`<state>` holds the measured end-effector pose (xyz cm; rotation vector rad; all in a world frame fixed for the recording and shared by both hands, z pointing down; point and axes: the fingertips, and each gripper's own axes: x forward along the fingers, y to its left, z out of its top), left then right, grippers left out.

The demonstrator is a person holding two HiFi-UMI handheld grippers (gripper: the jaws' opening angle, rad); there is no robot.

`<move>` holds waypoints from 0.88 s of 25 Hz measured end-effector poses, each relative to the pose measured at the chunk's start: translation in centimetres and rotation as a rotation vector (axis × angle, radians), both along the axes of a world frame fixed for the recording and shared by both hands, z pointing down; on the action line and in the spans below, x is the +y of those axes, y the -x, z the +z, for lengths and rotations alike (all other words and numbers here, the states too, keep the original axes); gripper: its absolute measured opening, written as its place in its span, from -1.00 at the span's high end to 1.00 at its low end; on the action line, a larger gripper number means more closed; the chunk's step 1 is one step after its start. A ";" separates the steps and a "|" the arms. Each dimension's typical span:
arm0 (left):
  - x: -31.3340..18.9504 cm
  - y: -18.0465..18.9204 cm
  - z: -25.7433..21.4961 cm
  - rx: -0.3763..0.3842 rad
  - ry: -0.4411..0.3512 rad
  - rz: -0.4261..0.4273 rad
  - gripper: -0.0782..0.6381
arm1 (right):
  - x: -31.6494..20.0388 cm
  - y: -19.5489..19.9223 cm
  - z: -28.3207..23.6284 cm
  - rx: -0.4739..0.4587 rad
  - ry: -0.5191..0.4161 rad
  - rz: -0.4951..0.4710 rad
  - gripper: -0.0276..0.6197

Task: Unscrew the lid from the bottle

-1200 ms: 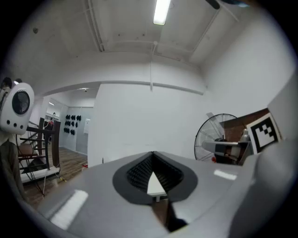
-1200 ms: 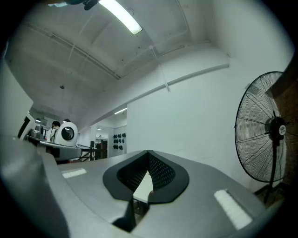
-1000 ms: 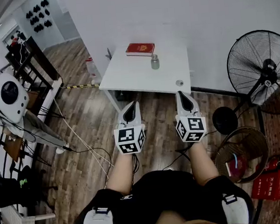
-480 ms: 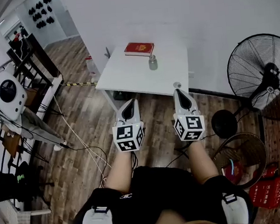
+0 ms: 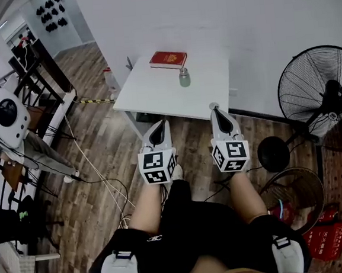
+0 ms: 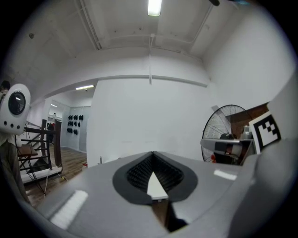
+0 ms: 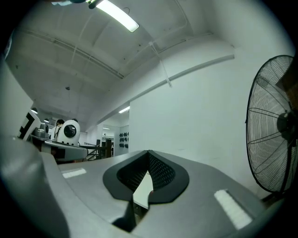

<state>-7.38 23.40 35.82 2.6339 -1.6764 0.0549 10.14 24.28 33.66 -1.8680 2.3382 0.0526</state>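
A small glass bottle with a metal lid stands upright near the far middle of the white table. My left gripper and right gripper are held side by side short of the table's near edge, both pointing at it. Each is shut with nothing between its fingers. In the left gripper view the left gripper has its jaws together, and so does the right gripper in the right gripper view. The bottle is hidden behind the jaws in both gripper views.
A red book lies at the table's far edge, behind the bottle. A big standing fan is at the right, with a wicker basket below it. A white round device on a stand and cables across the wooden floor are at the left.
Both grippers have moved forward together toward the table, whose near edge now lies just past their tips. Both stay shut.
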 end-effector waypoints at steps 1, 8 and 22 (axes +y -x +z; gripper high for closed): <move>-0.5 -0.3 0.1 -0.001 0.003 0.002 0.64 | -0.5 -0.1 0.1 0.003 0.002 -0.001 0.92; -3.0 -1.8 0.7 -0.016 0.021 0.017 0.64 | -2.9 -0.6 0.5 -0.017 0.022 -0.012 0.92; -13.2 -1.2 2.2 -0.015 0.018 0.035 0.64 | -12.6 0.2 1.2 -0.039 0.033 -0.013 0.92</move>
